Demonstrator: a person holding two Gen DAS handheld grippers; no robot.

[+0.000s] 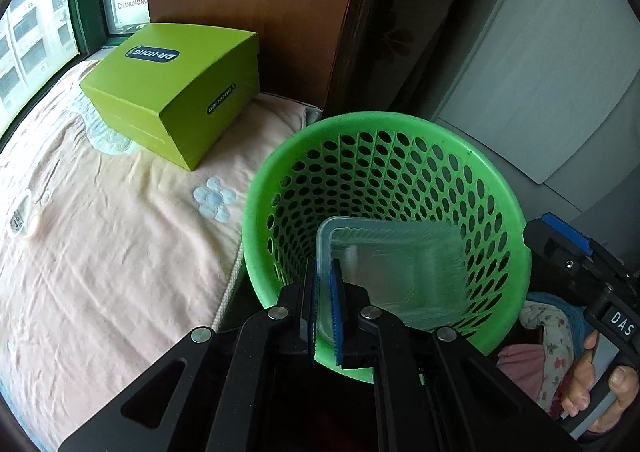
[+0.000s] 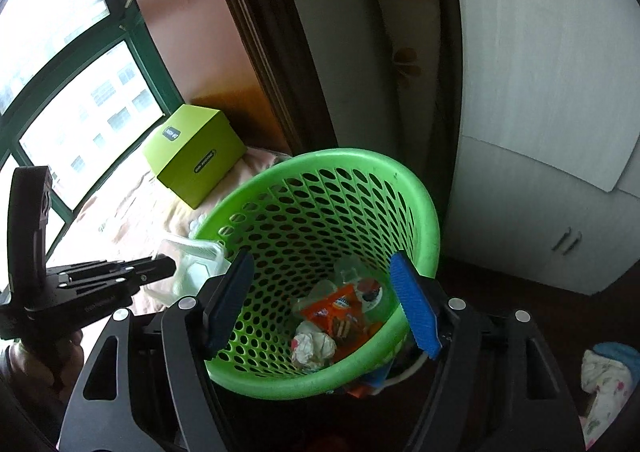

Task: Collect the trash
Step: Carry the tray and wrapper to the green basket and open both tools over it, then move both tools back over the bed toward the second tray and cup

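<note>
The clear plastic container (image 1: 384, 272) hangs over the near rim of the green perforated basket (image 1: 496, 187), mostly above its open mouth (the far wall stands clear behind it). The left gripper (image 1: 325, 272) pinches the container's edge between its 2 pads. The right gripper (image 2: 320, 304) is spread wide, nothing between its fingers, straddling the basket's rim above 1 orange wrapper (image 2: 336, 312) and crumpled paper (image 2: 312, 348) on the bottom.
</note>
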